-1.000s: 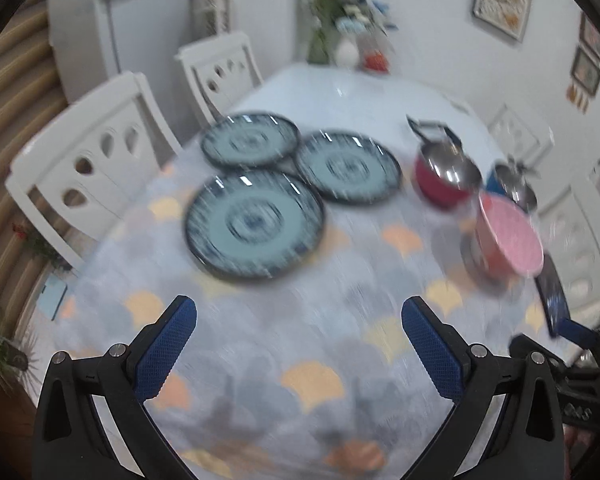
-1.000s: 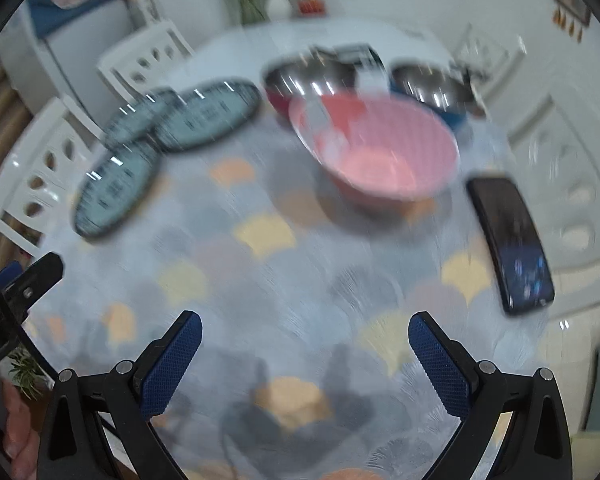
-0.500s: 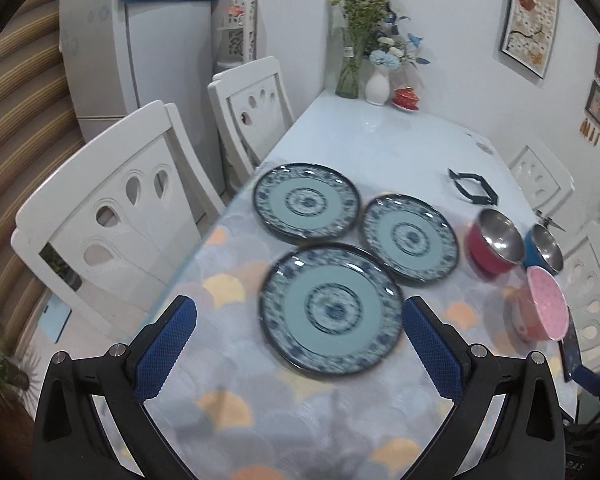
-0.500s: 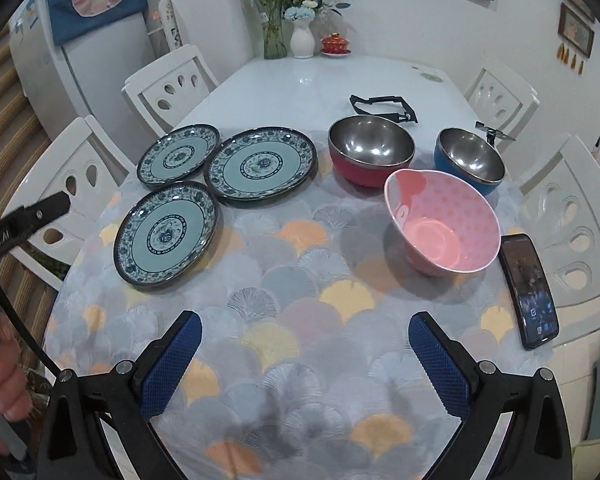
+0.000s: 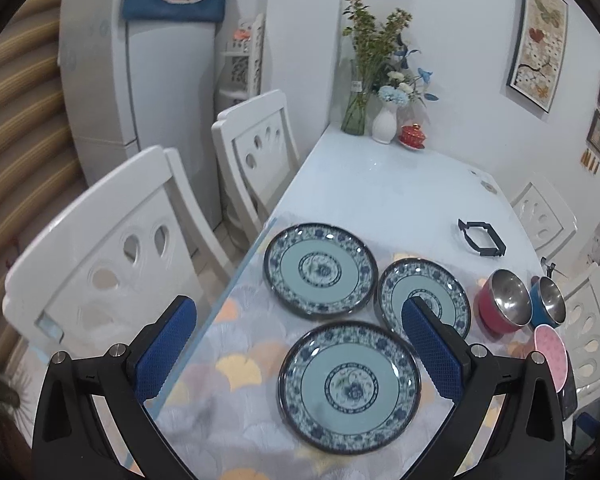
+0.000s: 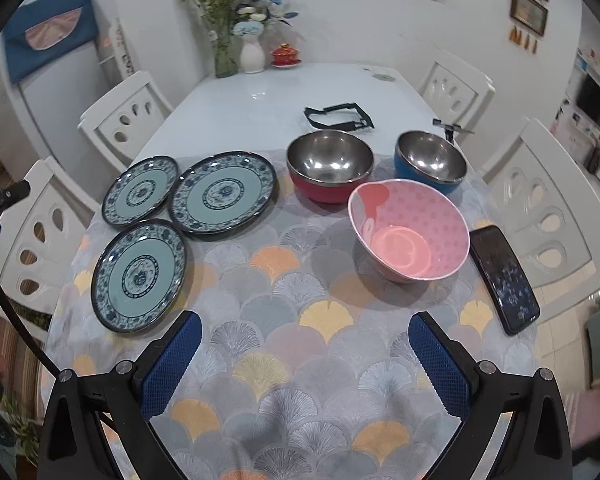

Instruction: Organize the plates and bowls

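Both tools, left [image 5: 298, 354] and right [image 6: 305, 362], stand wide and empty above the bench [image 6: 284, 344]. Nearest plate [image 5: 350, 388] lies flat: recommend pinching its rim at a shallow angle, lifting level to stack.

- Three plates lie on the bench's [image 6: 332, 92] left part: the near plate [image 6: 139, 275] in front, the far-left plate [image 6: 141, 191] behind it, the middle plate [image 6: 222, 196] to their right.
- Right of the middle plate stands the steel bowl [image 6: 330, 165]; a second steel bowl [image 6: 430, 161] stands further right.
- The patterned bowl [image 6: 409, 229] sits in front of both, tilted.
- A phone [image 6: 503, 278] lies just right of that bowl.
- A folded frame [image 6: 338, 117] lies behind the steel bowls; vases [image 6: 252, 56] stand at the far end.
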{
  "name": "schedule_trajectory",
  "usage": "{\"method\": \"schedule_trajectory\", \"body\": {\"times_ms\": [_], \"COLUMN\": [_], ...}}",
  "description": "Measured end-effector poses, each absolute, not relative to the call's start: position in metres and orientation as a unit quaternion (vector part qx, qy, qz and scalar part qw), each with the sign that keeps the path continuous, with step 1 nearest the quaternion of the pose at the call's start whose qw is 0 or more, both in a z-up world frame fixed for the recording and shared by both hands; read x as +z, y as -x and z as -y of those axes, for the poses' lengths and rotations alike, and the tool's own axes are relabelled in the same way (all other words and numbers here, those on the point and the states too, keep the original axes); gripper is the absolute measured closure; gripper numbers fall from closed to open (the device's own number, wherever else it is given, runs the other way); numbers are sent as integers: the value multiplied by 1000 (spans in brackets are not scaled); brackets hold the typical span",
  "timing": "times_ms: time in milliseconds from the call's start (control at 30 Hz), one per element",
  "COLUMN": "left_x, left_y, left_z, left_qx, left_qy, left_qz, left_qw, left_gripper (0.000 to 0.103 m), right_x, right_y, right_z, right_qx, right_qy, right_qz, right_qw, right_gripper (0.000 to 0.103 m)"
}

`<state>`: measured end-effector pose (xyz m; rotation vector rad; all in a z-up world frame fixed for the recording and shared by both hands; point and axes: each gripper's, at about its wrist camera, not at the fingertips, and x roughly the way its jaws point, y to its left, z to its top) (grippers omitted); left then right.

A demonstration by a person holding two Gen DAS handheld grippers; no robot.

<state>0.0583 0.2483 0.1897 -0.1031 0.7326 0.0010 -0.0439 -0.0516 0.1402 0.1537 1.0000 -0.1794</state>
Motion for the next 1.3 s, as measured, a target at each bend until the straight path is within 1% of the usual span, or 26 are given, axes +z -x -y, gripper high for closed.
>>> {"method": "schedule_trajectory", "body": {"times_ms": [433, 567, 700, 900, 967, 1000, 1067, 1200, 1300], "left_x": [183, 162, 133, 91, 81, 78, 72, 64, 53], "left_y": [-63, -58, -49, -59, -67, -71, -79, -91, -99], "left_z": [-227, -227, -233, -248, -252, -253, -258, -261, -259], "left_qx": [-52, -73, -76, -99, -105, -106, -107, -115, -130], "left_qy": [0, -31, -58, -37, -25, -20, -15, -12, -13], "left_qz": [-365, -394, -425, -477, -493, -497, -501, -508, -521], "left_qw": [930, 916, 900, 872, 863, 861, 859, 854, 843], "left_gripper": [1, 1, 1, 1, 5, 6, 6, 6, 17], "right_x": [138, 134, 116, 87, 78, 73, 67, 56, 48], "right_y": [35, 27, 8, -32, -45, -53, -64, -82, -91], "right_z": [25, 17, 8, -21, -30, -34, -41, -51, -56], "right_qx": [-77, -64, -51, -17, -8, -4, 3, 2, 1], "right_qy": [-54, -58, -62, -56, -55, -58, -63, -62, -54], "right_qz": [-474, -469, -485, -515, -522, -529, -537, -545, -551], "right_qw": [876, 879, 871, 855, 851, 847, 841, 836, 833], "right_gripper": [0, 0, 0, 0, 0, 1, 6, 7, 11]}}
